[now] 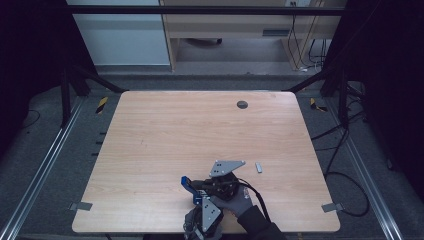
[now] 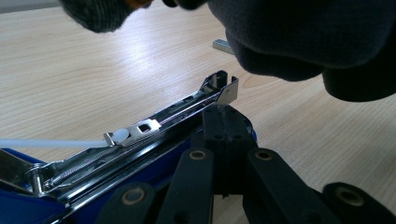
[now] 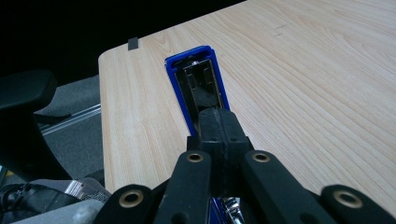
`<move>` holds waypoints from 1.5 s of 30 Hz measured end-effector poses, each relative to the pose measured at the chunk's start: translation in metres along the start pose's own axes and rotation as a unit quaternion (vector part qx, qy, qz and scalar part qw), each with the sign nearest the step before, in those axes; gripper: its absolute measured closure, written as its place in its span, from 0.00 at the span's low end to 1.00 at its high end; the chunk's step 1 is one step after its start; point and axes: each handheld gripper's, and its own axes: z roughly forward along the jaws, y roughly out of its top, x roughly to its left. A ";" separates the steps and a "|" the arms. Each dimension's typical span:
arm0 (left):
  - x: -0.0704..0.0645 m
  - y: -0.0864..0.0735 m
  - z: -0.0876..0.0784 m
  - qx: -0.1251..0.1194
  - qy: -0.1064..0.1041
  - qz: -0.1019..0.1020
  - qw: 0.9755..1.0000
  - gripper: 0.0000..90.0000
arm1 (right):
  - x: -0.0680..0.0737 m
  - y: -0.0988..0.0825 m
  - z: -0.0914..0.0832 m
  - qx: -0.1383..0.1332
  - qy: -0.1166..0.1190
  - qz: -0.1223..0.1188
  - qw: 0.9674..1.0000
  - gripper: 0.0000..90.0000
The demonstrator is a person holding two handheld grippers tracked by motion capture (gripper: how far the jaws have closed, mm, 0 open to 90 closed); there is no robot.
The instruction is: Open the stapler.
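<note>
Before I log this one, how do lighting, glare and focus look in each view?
High view: dark surround, evenly lit table, the blue stapler small but sharp. Left gripper view: glare on the wood and on the chrome staple rail; a dark sleeve looms blurred up close. Right gripper view: the stapler's blue lid is sharp, black background.

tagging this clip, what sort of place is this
Probably a lab recording bay: a bare wooden table ringed by metal floor rails, loose cables and dark side screens.
</note>
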 end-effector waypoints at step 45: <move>0.000 -0.002 -0.001 -0.006 0.002 -0.008 1.000 1.00 | -0.004 -0.001 0.019 0.012 0.006 0.007 1.000 1.00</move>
